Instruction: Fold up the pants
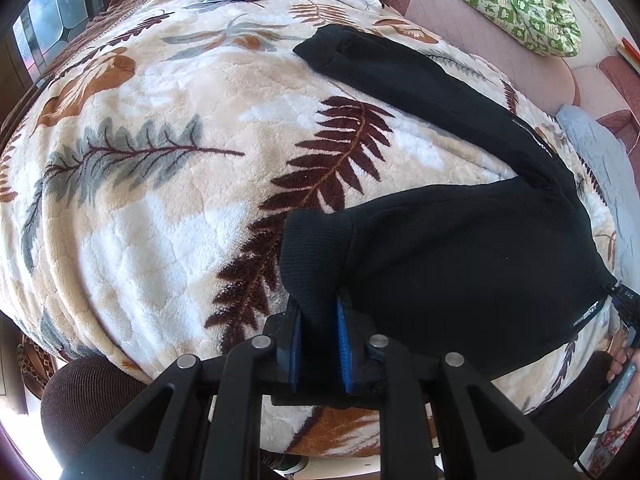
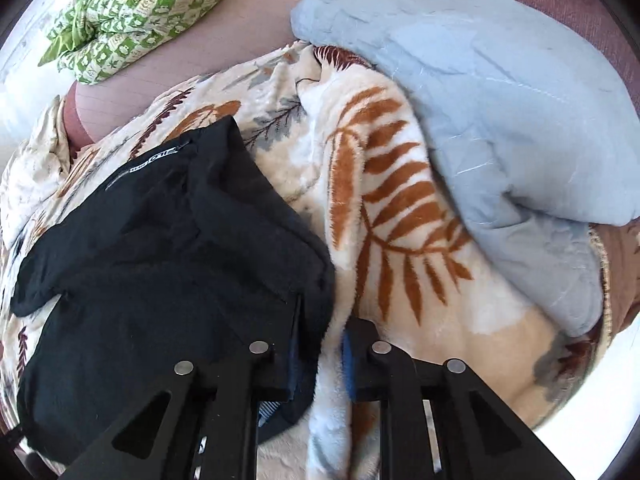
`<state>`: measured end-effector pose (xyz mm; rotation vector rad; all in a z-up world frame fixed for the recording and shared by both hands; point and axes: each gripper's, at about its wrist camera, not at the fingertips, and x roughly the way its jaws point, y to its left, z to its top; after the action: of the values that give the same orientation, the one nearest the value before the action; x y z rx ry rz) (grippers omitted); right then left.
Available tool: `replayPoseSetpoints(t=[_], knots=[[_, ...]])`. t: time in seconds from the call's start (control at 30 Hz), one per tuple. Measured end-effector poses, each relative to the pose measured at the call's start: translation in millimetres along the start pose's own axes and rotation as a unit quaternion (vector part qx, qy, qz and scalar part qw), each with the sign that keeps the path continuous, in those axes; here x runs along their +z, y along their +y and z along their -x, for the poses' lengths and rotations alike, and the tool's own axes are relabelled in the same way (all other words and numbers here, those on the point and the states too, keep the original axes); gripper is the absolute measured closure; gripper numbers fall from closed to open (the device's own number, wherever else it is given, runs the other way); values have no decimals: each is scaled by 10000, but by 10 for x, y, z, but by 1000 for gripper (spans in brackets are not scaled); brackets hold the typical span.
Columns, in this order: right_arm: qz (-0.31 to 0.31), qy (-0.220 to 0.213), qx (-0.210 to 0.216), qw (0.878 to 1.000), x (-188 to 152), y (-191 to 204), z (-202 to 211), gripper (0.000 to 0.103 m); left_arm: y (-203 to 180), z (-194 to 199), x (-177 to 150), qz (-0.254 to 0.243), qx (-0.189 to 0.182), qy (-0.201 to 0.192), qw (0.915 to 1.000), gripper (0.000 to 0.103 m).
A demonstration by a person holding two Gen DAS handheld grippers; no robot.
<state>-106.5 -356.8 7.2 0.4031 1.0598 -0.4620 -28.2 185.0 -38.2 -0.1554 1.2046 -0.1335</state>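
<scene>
Leaf-print fleece blanket (image 1: 168,208) is covering the bed where the black pants (image 1: 460,264) are lying. I'm clamping the left gripper (image 1: 320,344) on a ribbed cuff (image 1: 316,252), the right gripper (image 2: 320,356) on the waist; next, I'd guess, laying leg over leg (image 1: 404,76).

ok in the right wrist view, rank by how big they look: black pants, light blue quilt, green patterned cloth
1. Light blue quilt and black pants: they cover similar areas, and the pants lie nearer the camera, so I won't rank them.
2. Green patterned cloth: clearly smallest in view, though it lies farthest back.
</scene>
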Motion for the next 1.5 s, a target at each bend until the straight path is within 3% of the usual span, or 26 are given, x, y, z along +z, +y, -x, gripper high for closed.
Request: replayPoseSetpoints(t=[0.13, 0.2, 0.27, 0.4, 0.47, 0.53, 0.57, 0.7, 0.83, 0.97, 1.13, 1.33, 1.4, 1.5], knots=[[-148, 250, -221, 9993, -49, -167, 35, 88, 35, -10, 16, 29, -93, 45, 9999, 86], [-119, 216, -857, 9960, -45, -230, 46, 88, 67, 6, 34, 55, -216, 160, 9996, 83], [-207, 240, -1084, 9936, -49, -329, 83, 88, 111, 78, 38, 62, -274, 238, 9993, 76], [-85, -188, -625, 9978, 37, -312, 388, 84, 212, 435, 99, -41, -225, -74, 9997, 72], [49, -391, -298, 9988, 149, -200, 484, 75, 283, 577, 205, 61, -293, -290, 9991, 64], [186, -440, 172, 9987, 304, -49, 465, 42, 334, 677, 389, 152, -388, -529, 9977, 64], [252, -449, 310, 9982, 365, 28, 430, 39, 331, 695, 473, 177, -379, -597, 9973, 63], [751, -481, 725, 9934, 661, 520, 209, 38, 147, 653, 916, 9, -259, -1004, 9946, 59], [1465, -314, 875, 9848, 934, 1018, -100, 38, 24, 386, 1407, 47, -705, -1072, 9917, 55], [2486, -29, 882, 9646, 1174, 1498, -496, 39, -93, -92, 1918, 113, -881, -943, 9916, 54], [3222, 221, 892, 9422, 1437, 1914, -978, 39, -120, -722, 2480, 288, -715, -655, 9949, 54], [3430, 594, 1257, 9290, 1767, 2235, -1453, 39, -69, -1133, 2762, 230, -656, -410, 9967, 54], [3489, 702, 1330, 9250, 1819, 2296, -1554, 39, -80, -1153, 2786, 186, -722, -433, 9963, 49], [3528, 918, 1498, 9191, 1851, 2364, -1685, 39, -137, -1178, 2799, 29, -895, -403, 9952, 32]])
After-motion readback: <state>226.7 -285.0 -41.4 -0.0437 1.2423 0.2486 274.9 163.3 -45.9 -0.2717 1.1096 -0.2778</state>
